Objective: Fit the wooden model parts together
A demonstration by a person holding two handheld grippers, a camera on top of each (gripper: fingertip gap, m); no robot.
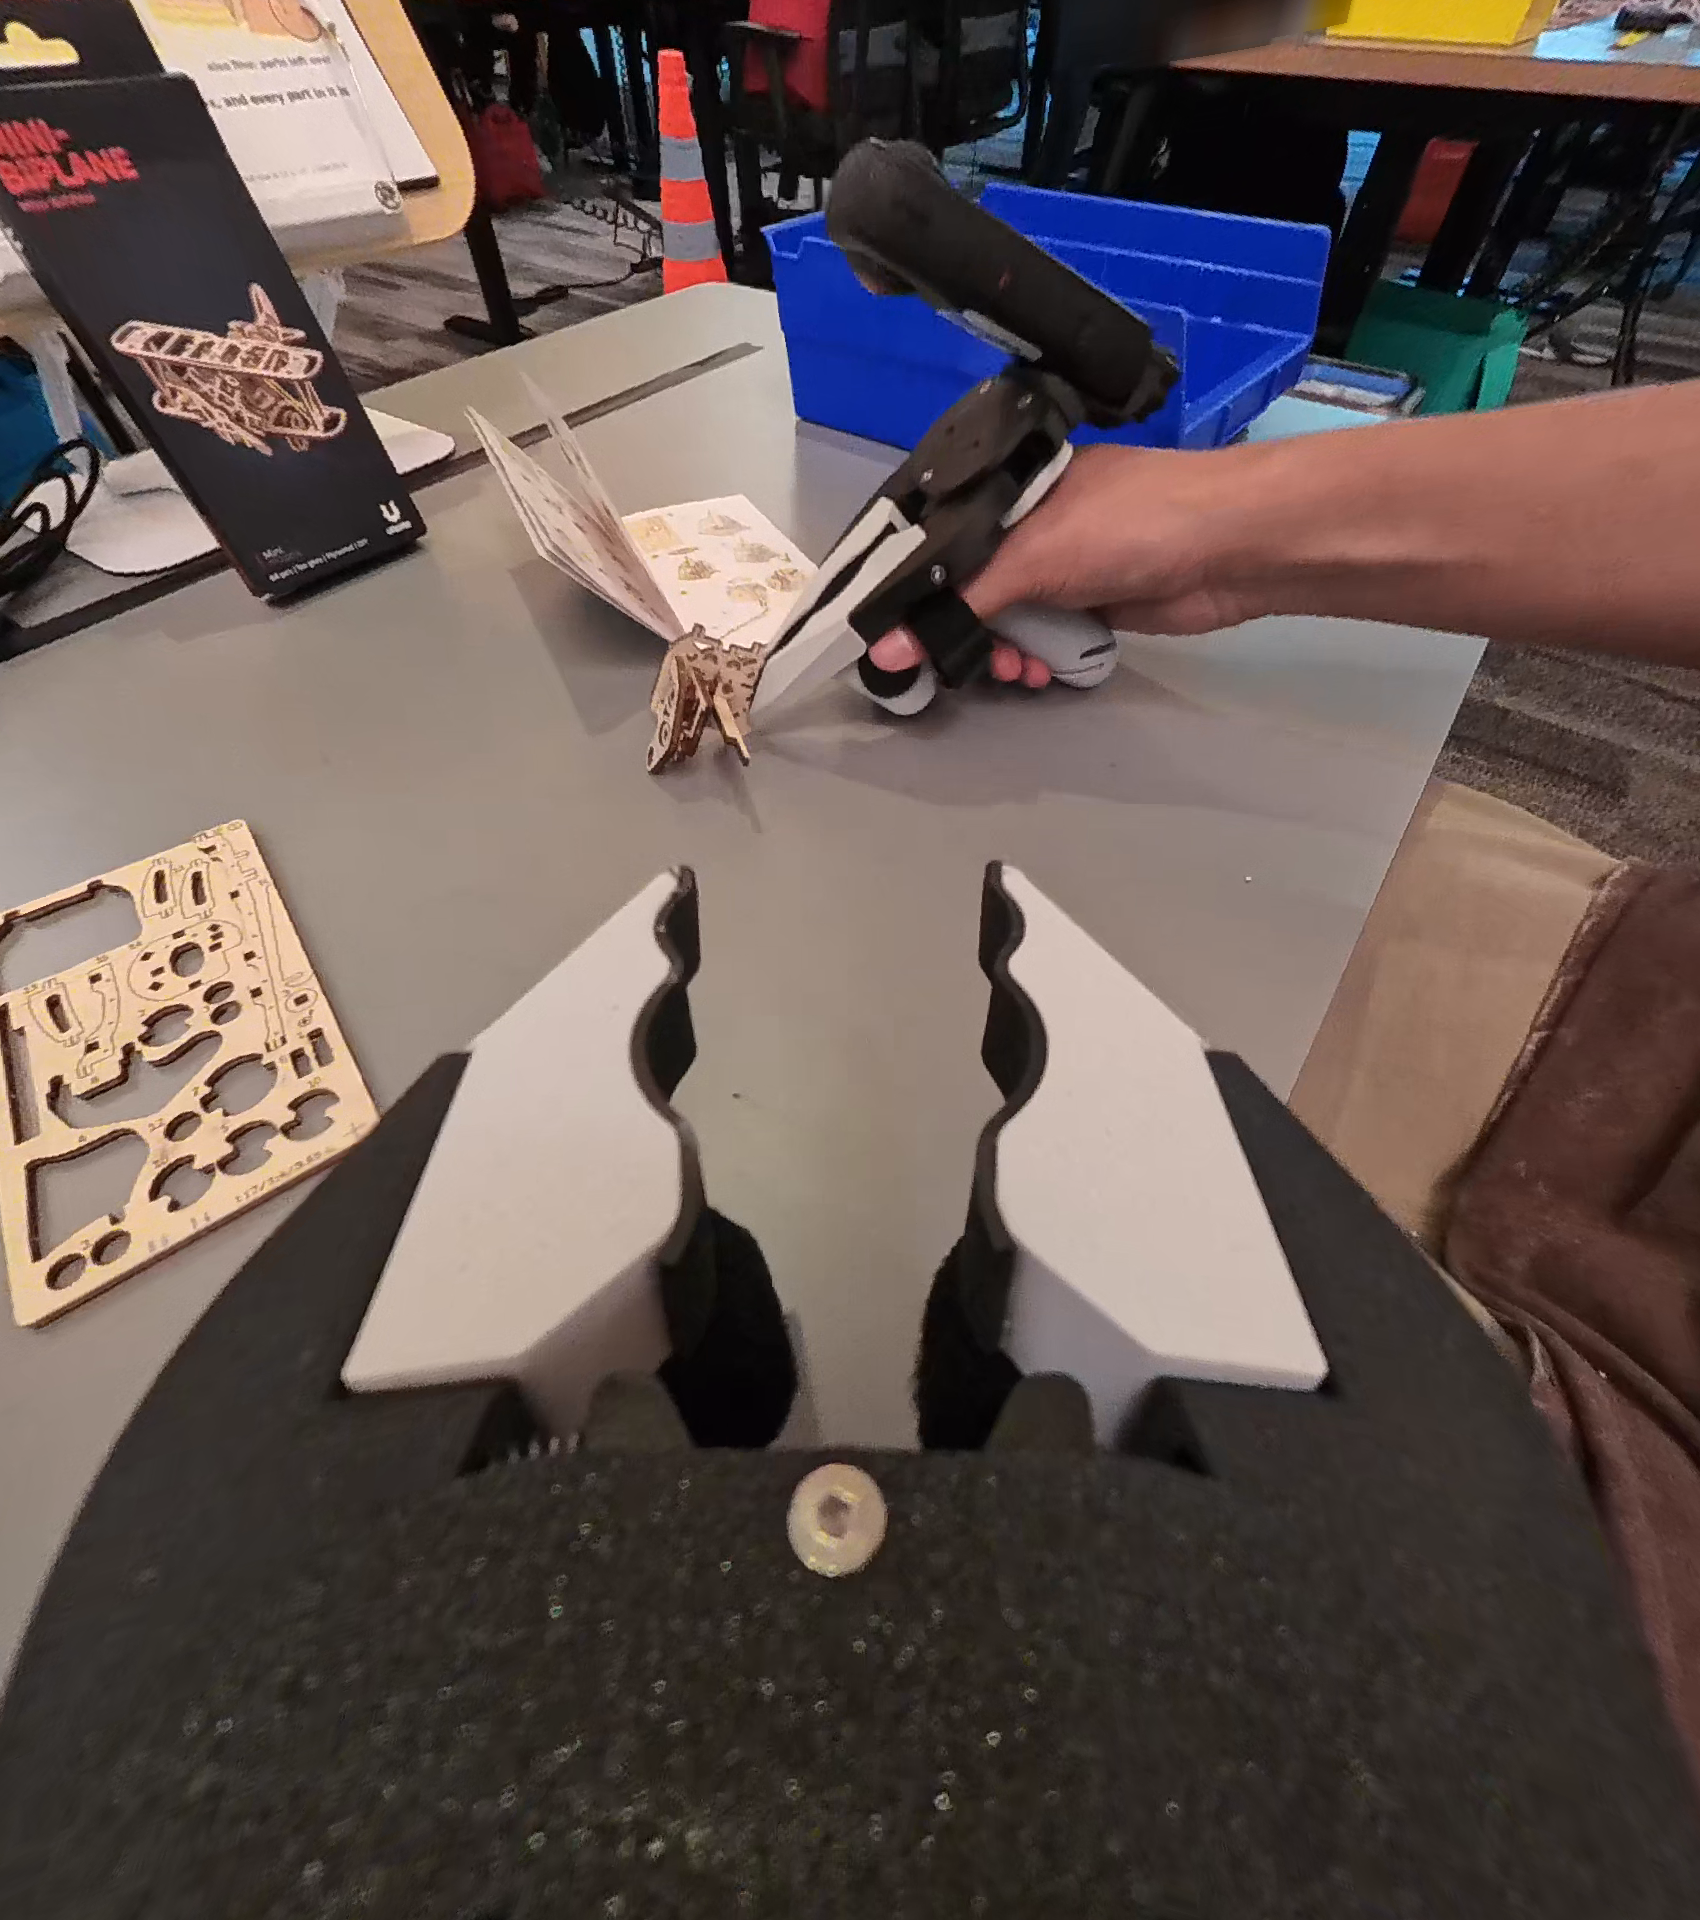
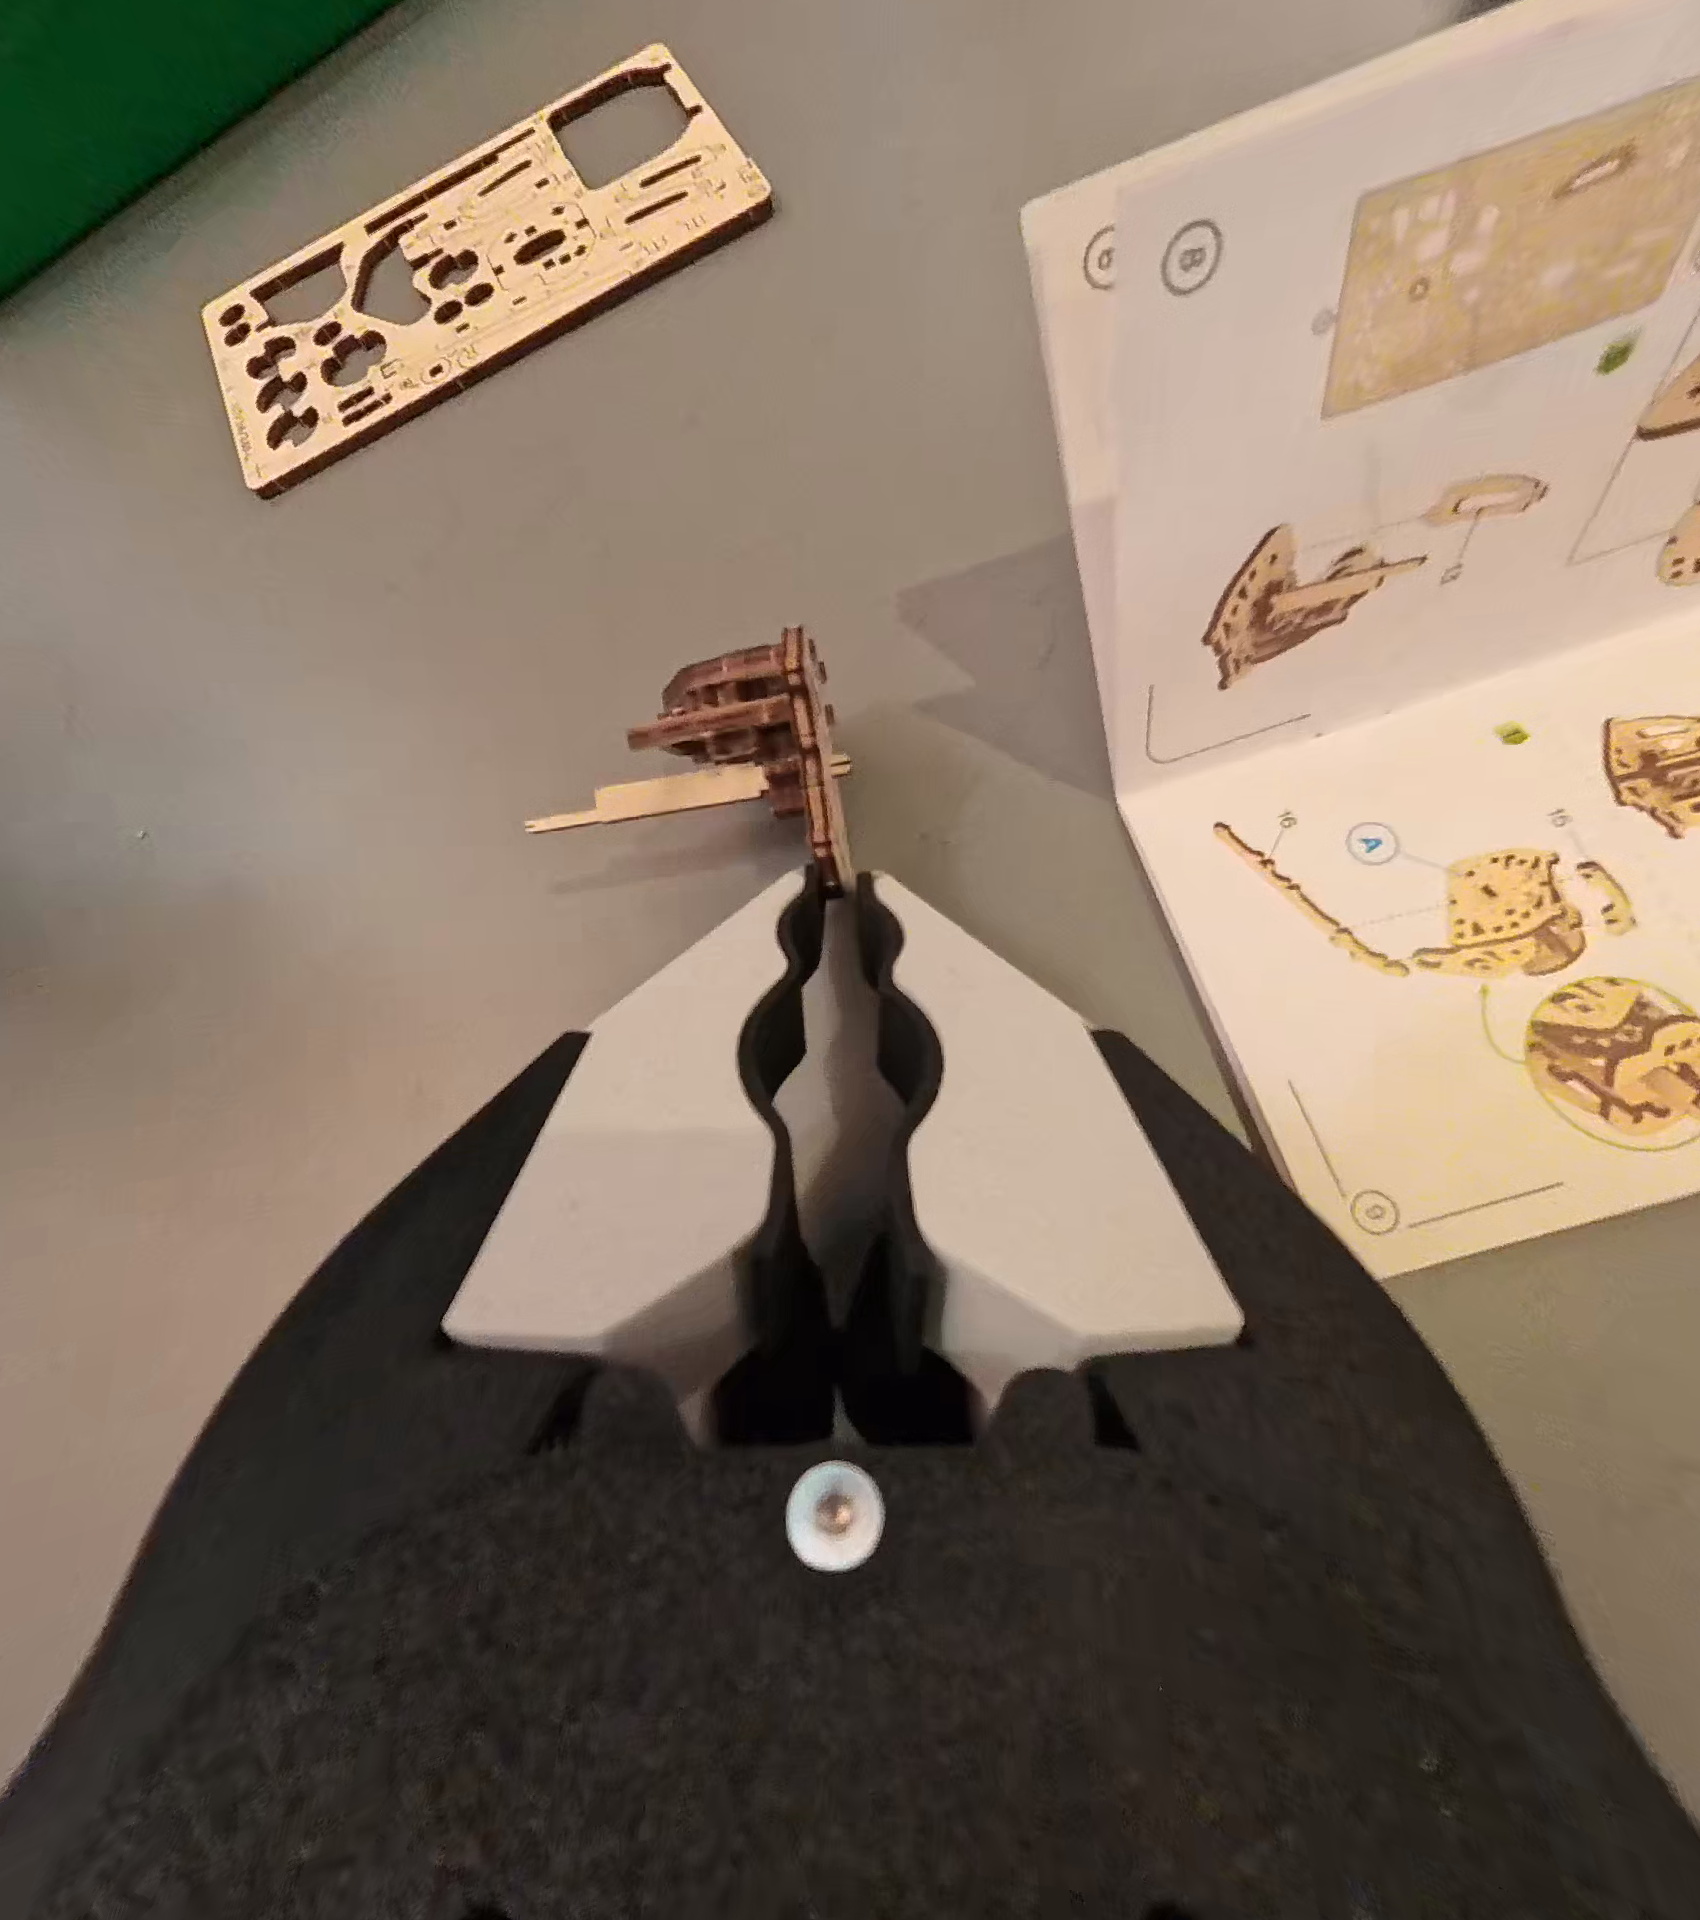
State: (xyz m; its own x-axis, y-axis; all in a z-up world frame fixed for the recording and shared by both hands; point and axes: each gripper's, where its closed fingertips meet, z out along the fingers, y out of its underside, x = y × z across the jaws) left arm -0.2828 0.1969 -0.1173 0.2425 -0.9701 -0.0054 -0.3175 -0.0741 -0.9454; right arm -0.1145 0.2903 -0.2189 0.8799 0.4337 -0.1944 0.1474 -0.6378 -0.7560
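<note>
Right gripper [image 2: 833, 883]: closed on the edge of the wooden model assembly [image 2: 773, 743], held low over the grey table [image 2: 306, 935]. Left gripper [image 1: 841, 883]: spread wide, empty. Punched part sheet [image 1: 160, 1070]: laid flat, near left. Instruction booklet [image 2: 1448, 727]: opened just beside the assembly.

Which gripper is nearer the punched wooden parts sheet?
Left. The left gripper hovers open just beside the parts sheet; the right gripper is farther off, clamping the wooden sub-assembly.

Parts sheet [image 1: 165, 1070] left of model [image 1: 700, 691]
</note>
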